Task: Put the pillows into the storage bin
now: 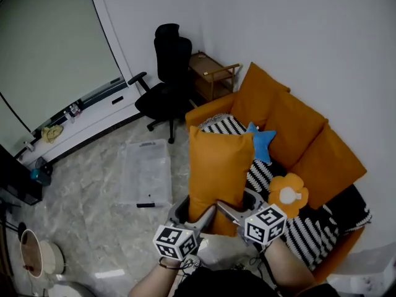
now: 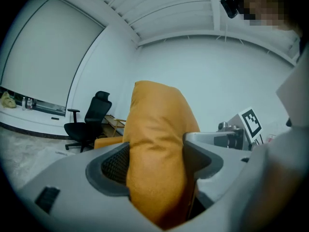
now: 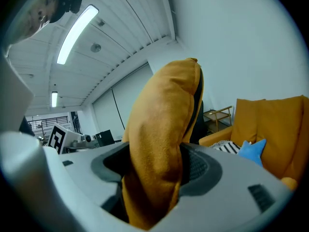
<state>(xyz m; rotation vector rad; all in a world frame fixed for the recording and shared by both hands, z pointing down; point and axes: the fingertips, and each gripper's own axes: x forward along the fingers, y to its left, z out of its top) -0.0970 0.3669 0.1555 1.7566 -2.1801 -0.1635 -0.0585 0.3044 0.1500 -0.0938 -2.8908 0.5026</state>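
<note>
An orange square pillow (image 1: 218, 173) stands upright in the air in front of me, held by its lower edge. My left gripper (image 1: 199, 217) is shut on its lower left corner, the pillow (image 2: 157, 158) squeezed between the jaws. My right gripper (image 1: 228, 213) is shut on the lower right part, and the same pillow (image 3: 159, 144) fills the gap between its jaws. Beyond the pillow is an orange sofa (image 1: 297, 147) with a blue star pillow (image 1: 261, 141), an orange flower pillow (image 1: 288, 195) and a black-and-white striped throw (image 1: 309, 228). No storage bin shows in any view.
A black office chair (image 1: 166, 82) and a wooden side table (image 1: 213, 73) stand at the back. A sheet of clear plastic (image 1: 145, 172) with a black marker (image 1: 146, 205) lies on the marble floor. A round basket (image 1: 34, 252) sits at the lower left.
</note>
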